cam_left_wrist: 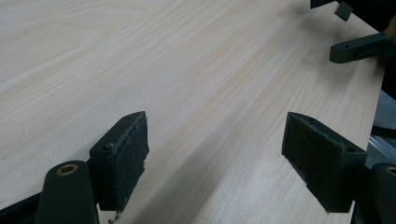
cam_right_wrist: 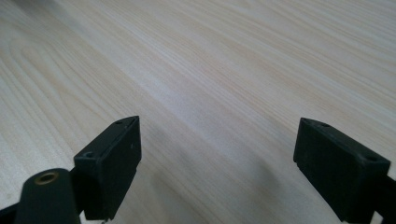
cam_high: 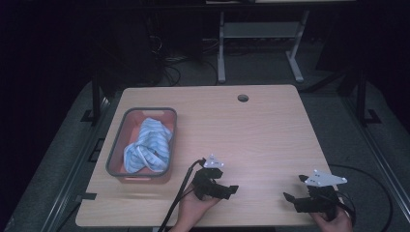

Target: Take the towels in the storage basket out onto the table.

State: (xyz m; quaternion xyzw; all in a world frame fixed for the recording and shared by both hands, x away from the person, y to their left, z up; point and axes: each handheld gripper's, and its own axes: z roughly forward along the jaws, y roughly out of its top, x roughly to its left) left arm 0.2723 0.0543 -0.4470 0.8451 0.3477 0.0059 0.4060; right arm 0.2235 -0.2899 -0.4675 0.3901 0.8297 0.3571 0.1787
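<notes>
My left gripper [cam_high: 227, 182] is held low over the front middle of the wooden table [cam_high: 251, 130], jaws pointing right. In the left gripper view it [cam_left_wrist: 215, 140] stands open over bare wood, with nothing between its pads [cam_left_wrist: 133, 154]. Near the front right edge my right gripper [cam_high: 296, 188] points left toward it. In the right gripper view it [cam_right_wrist: 217, 140] is open as well, with bare wood between the jaws. The right gripper's jaws [cam_left_wrist: 357, 46] also show at the top right of the left gripper view.
A grey basket [cam_high: 115, 145] with a pink inside sits at the table's left, holding a crumpled blue-and-white striped cloth [cam_high: 150, 145]. A round cable hole [cam_high: 243, 98] lies near the far edge. Cables trail off the front edge. A desk frame [cam_high: 261, 34] stands behind.
</notes>
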